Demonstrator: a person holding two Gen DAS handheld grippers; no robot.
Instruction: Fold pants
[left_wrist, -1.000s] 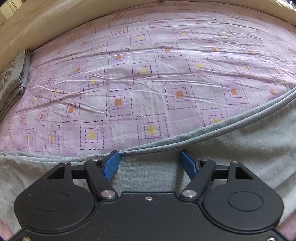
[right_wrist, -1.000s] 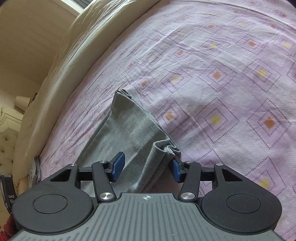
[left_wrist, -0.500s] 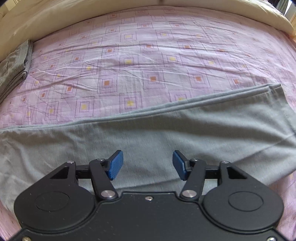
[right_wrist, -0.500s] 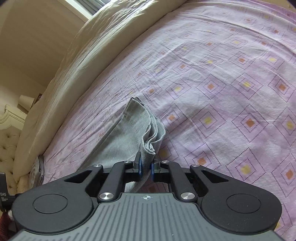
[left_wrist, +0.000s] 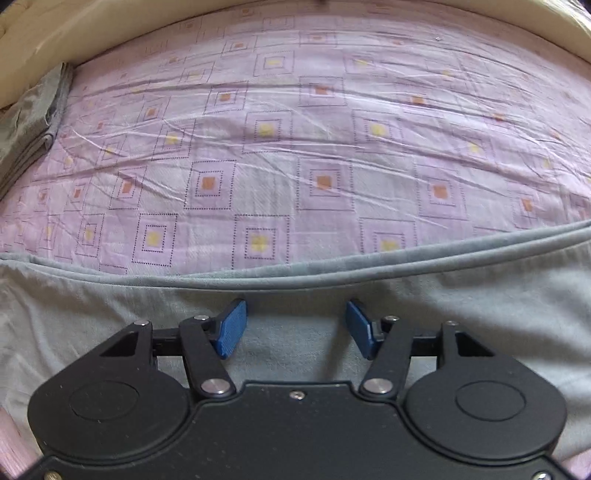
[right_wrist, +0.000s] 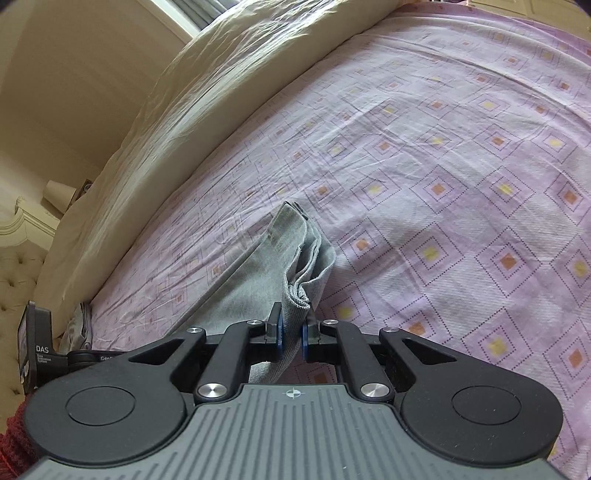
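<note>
1. The grey pants (left_wrist: 461, 295) lie stretched across the near part of the bed (left_wrist: 317, 140), their doubled long edge running from left to right across the left wrist view; one end (right_wrist: 295, 266) is gathered into folds and lifted off the sheet in the right wrist view.
2. The right tool (right_wrist: 290, 334) is pressed together on that bunched end, the cloth pinched between its blue pads (right_wrist: 279, 334), with the fabric trailing back under the tool and down to the left.
3. The right tool points forward and downward at a slant, over the lilac sheet with its square pattern.
4. The left tool (left_wrist: 293, 325) points almost straight down over the flat stretch of pants, just short of the doubled edge.
5. Its jaws stand spread and have just been opening a little; the cloth lies below and between the blue pads (left_wrist: 231, 328), which do not pinch it.
6. A second folded grey garment (left_wrist: 29, 125) lies at the far left edge of the bed, well apart from the pants.
7. A cream duvet (right_wrist: 177, 122) is heaped along the far side of the bed.
8. A dark red sleeve (right_wrist: 13, 439) shows at the lower left of the right wrist view.
</note>
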